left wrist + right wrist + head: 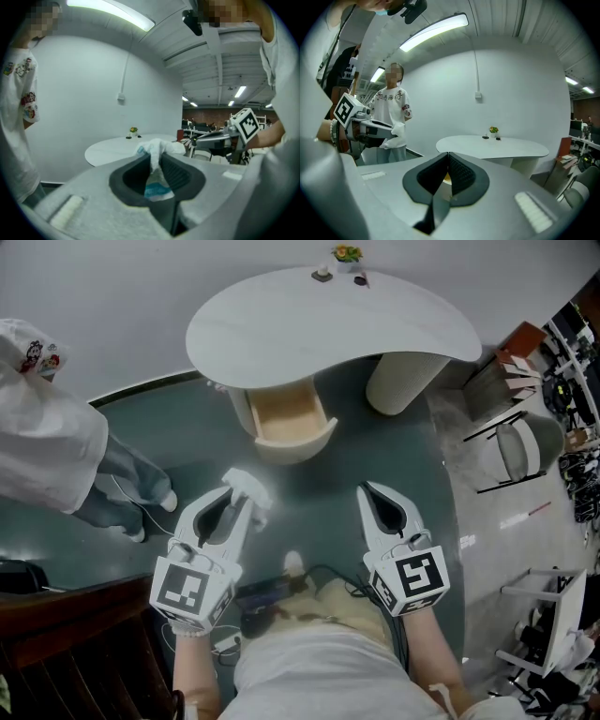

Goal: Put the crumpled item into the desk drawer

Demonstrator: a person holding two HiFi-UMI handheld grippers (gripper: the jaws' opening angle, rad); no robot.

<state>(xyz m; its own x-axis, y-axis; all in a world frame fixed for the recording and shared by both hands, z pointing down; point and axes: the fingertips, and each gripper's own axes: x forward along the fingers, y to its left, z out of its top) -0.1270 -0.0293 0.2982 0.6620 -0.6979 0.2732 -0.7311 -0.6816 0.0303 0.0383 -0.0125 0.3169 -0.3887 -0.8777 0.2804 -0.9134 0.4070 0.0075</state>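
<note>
My left gripper (238, 487) is shut on a crumpled white item (250, 486), which sticks out past its tips; in the left gripper view the crumpled item (154, 161) with a blue patch is pinched between the dark pads. My right gripper (373, 494) hangs beside it with its jaws together and nothing in them, and its tips (447, 154) touch in the right gripper view. Ahead stands a white curved desk (281, 329) with its wooden drawer (286, 418) pulled out and open. Both grippers are short of the drawer, above the dark green floor.
A person in white clothes (42, 442) stands at the left. The desk's round pedestal (403, 381) stands right of the drawer. Small objects and a little plant (347, 254) sit at the desk's far edge. Chairs and racks (525, 442) crowd the right side.
</note>
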